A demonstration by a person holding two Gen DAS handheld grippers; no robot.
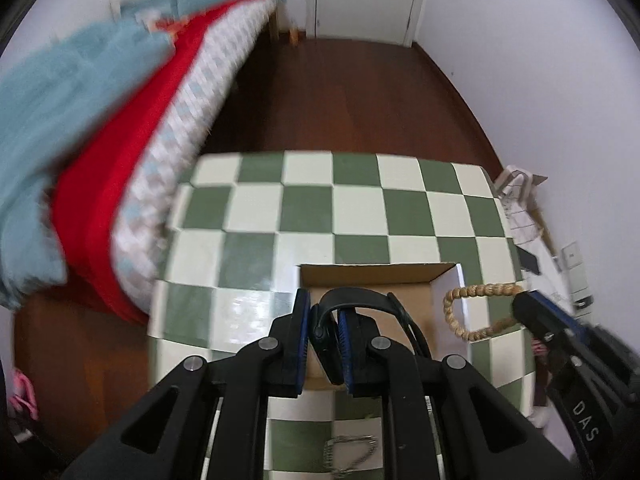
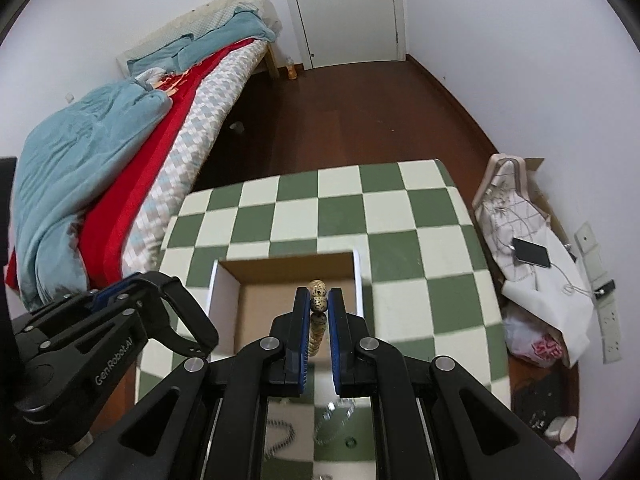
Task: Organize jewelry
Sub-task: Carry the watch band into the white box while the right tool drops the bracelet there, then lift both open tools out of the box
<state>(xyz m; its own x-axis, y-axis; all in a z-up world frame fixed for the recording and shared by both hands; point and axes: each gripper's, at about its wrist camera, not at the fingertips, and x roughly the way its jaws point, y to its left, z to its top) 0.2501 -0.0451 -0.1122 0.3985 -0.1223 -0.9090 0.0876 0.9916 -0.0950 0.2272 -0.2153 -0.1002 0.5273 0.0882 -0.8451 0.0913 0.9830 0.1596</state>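
Observation:
An open cardboard box (image 1: 376,276) (image 2: 256,308) sits on the green-and-white checkered table (image 1: 320,204) (image 2: 360,216). My left gripper (image 1: 324,332) is shut on a black band (image 1: 352,300) and holds it over the box. My right gripper (image 2: 319,312) is shut on a tan beaded bracelet (image 2: 318,320), over the box's right side. The bracelet's loop (image 1: 468,312) hangs from the right gripper (image 1: 532,312) in the left wrist view. A silver chain (image 1: 348,456) (image 2: 280,436) lies on the table near me.
A bed (image 2: 120,140) with blue and red covers stands to the left of the table. A chair with a bag, a phone (image 2: 532,252) and cables is at the right. Dark wooden floor (image 2: 360,100) and a white door lie beyond.

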